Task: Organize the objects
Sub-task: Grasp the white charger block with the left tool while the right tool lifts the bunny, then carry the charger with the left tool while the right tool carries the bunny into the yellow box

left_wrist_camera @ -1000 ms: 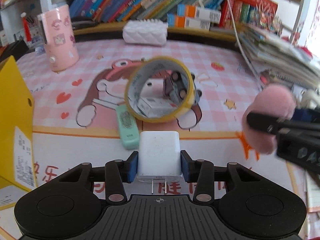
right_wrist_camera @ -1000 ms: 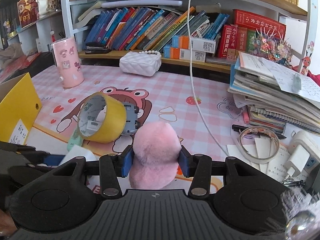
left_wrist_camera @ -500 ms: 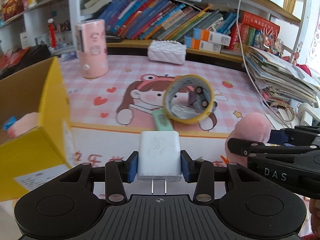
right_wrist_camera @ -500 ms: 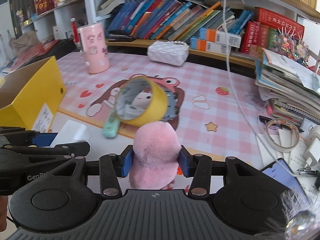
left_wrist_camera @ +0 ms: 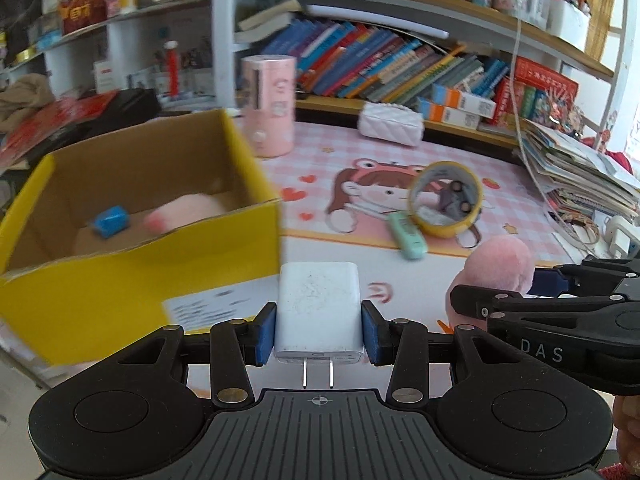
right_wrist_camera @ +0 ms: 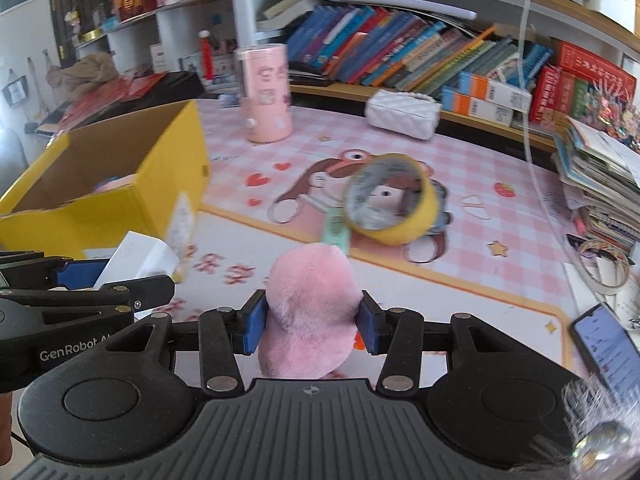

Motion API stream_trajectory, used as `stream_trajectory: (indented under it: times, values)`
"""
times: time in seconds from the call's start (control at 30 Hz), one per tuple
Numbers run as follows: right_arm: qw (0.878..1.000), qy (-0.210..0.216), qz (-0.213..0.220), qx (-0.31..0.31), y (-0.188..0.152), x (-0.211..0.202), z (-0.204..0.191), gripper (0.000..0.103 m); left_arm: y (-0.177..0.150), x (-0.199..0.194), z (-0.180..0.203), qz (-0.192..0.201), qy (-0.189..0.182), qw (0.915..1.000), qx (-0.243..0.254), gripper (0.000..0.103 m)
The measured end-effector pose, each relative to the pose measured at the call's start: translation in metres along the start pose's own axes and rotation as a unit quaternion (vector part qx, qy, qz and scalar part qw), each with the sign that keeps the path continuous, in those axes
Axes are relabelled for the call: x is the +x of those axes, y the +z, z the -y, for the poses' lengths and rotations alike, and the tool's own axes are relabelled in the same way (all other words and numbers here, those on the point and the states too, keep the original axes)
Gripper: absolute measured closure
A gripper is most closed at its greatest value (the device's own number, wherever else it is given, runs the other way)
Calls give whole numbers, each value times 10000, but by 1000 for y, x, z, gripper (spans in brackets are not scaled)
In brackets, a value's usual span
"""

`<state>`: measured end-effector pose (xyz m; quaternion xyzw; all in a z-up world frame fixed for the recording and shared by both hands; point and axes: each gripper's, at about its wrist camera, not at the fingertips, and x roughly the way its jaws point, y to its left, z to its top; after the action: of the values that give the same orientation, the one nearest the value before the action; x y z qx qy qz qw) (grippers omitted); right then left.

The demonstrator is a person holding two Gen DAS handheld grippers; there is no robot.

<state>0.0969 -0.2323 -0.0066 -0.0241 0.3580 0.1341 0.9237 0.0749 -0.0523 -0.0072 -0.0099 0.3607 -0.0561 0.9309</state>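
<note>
Clearly both loads are bound for the yellow cardboard box [left_wrist_camera: 132, 264], so the work now is a clean drop into it. The left gripper [left_wrist_camera: 319, 330] has its blue pads clamped on the flanks of a white USB charger plug [left_wrist_camera: 318, 308], prongs pointing back at the camera; it hangs just beside the box's near right corner, outside the wall. The right gripper [right_wrist_camera: 308, 330] squeezes a pink plush toy [right_wrist_camera: 310, 304] between its pads and sits further from the box, on the far side of the left gripper. My judgement: the charger should be carried well over the box's rim before the jaws let go, since it is hard and would bounce off the cardboard edge; the plush is soft and forgiving. Going in one after the other looks wise, because the two tools are close together.

Inside the box lie a small blue object [left_wrist_camera: 111, 221] and something pink and blurred [left_wrist_camera: 186, 212], leaving bare floor to aim for. Away from the box, on the pink cartoon mat [right_wrist_camera: 500, 216], stand a yellow tape roll [left_wrist_camera: 446, 199], a mint-green bar [left_wrist_camera: 408, 234] touching it, a pink cylinder [left_wrist_camera: 269, 104] and a white quilted pouch [left_wrist_camera: 390, 123]; none blocks the path.
</note>
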Motion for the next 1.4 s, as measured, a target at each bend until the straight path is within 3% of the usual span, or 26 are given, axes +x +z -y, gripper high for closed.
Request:
stream_trajectory:
  times: [0.53, 1.07, 1.4]
  values:
    - [9991, 354, 8, -244, -25, -23, -100, 59, -38, -56, -72, 66, 280, 9994, -205, 62]
    - [9978, 508, 108, -421, -41, -39, -159, 59, -61, -92, -114, 284, 432, 9982, -297, 62]
    - [9976, 481, 169, -464, -39, -44, -178, 59, -57, -108, -128, 621, 444, 9969, -210, 62]
